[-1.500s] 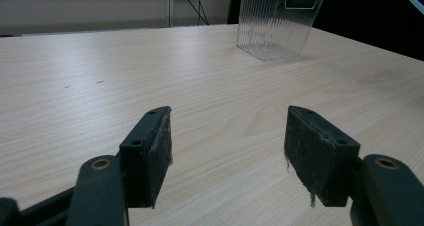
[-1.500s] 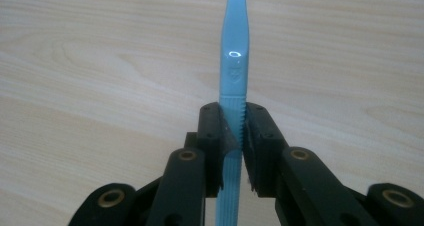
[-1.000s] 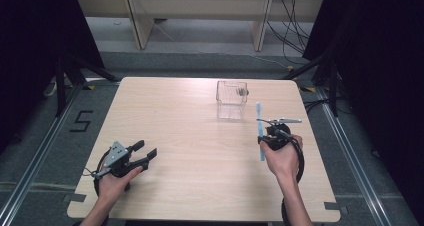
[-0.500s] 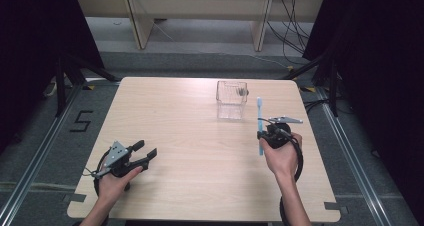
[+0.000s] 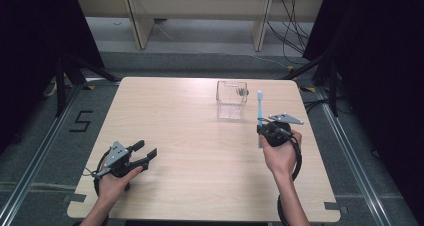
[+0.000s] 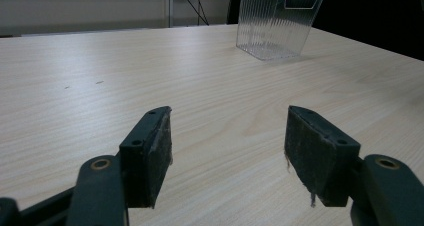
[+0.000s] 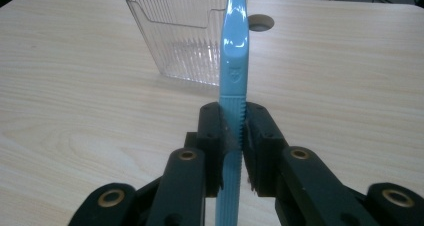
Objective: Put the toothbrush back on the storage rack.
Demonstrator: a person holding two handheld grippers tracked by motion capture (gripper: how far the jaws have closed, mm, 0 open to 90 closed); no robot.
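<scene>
— From the high view, what lies on the table?

— A pale wooden table (image 5: 200,136); toward its far right stands a clear ribbed plastic holder (image 5: 231,100), upright. The right gripper (image 5: 261,127) sits in the person's right hand (image 5: 280,153) near the table's right edge, and it carries a light blue toothbrush (image 5: 260,117); the brush runs away from the person, its head end just right of the holder and apart from it. The left gripper (image 5: 148,152) lies low at the near left corner in the left hand (image 5: 116,178), its jaws spread and pointing toward the middle of the table — nothing between them.

— And the left gripper view?

— Its two black pads (image 6: 150,153) stand wide apart over bare wood; the holder (image 6: 277,21) shows far off, upper right of the gap, well apart from the jaws.

— The right gripper view?

— Here the jaws are drawn in narrow, clamped on the toothbrush (image 7: 234,61) at its ridged grip section; the pads (image 7: 212,136) press it from both sides. The handle passes straight up between them; its far part crosses in front of the holder (image 7: 180,36), which stands on the table beyond; whether the brush touches the holder I cannot tell. A round hole (image 7: 260,22) in the tabletop shows just right of the brush.
</scene>
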